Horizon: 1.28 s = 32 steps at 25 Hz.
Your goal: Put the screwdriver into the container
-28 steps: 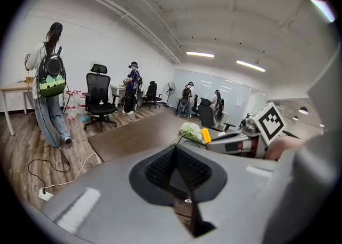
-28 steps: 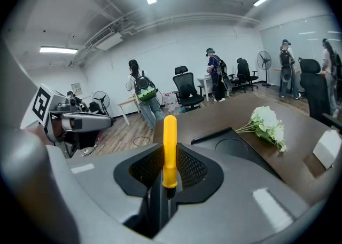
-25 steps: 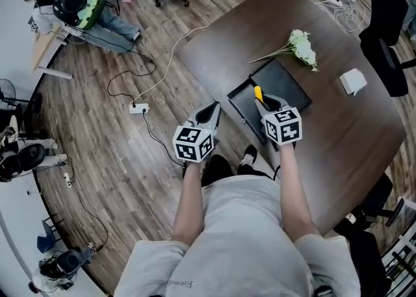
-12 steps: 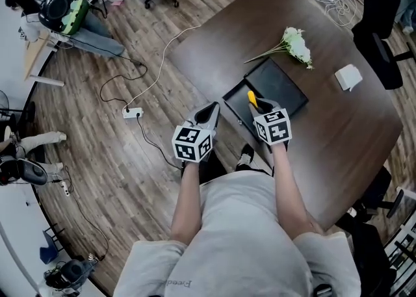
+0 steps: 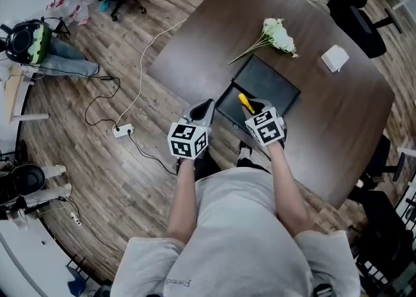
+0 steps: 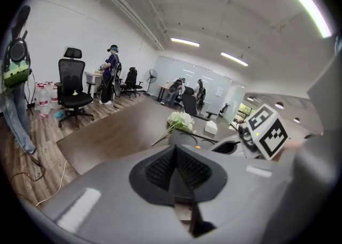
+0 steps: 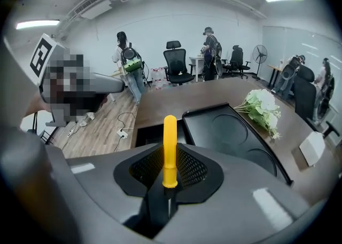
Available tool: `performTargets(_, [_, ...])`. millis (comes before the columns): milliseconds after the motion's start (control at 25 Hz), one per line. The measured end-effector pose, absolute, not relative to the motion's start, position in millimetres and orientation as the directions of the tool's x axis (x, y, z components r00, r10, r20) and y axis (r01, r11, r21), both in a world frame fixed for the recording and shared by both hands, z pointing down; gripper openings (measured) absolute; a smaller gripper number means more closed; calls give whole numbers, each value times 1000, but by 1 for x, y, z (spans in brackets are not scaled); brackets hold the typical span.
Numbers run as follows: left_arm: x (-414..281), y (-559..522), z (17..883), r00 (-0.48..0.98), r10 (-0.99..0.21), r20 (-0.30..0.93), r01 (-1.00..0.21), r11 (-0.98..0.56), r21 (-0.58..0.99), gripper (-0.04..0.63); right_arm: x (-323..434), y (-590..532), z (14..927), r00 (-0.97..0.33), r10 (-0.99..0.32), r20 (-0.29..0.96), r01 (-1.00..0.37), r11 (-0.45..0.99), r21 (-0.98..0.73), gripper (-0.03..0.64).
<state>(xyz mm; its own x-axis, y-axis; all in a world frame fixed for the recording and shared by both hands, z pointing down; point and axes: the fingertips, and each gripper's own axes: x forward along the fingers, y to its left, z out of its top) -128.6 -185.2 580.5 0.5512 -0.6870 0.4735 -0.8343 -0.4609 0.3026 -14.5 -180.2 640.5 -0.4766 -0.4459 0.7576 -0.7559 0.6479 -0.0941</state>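
Right tool point(image 5: 254, 110) holds screwdriver point(image 7: 170, 136) by container point(image 5: 270, 84).

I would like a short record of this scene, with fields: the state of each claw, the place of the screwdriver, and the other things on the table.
left claw: shut, nothing in it
right claw: shut on the yellow screwdriver
screwdriver position: over the near end of the container, not yet released
container: black tray lying on the brown table
other things: white flowers and white box, both beyond the container
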Motion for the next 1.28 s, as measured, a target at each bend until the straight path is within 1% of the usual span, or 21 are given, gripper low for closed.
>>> performTargets(280, [-114,-204,579,679,-564,471,-726,-610,317,55,-26,-182,651,-409,-413,813,-753,656,-46,72])
performTargets(560, [-106,-214,589,761,-452,466,-632,-681,370,55,-25,-182,668,-346,-369,863,-751,661,-18,72])
performTargets(760, [-109,-214,596,800,-383,462,-572,-718,396,55,-25,-182,684,-281,-340,897,-737,676,25,72])
performTargets(960, [-118,-223,598,812,-350,467,-535,-766,357,55,-25,-188,694,-223,-325,919,-745,665,55,72])
performTargets(1280, [-117,-225,602,851,-257,459,-450,-806,384,55,-26,-183,716,-137,-268,954,-726,682,87,72])
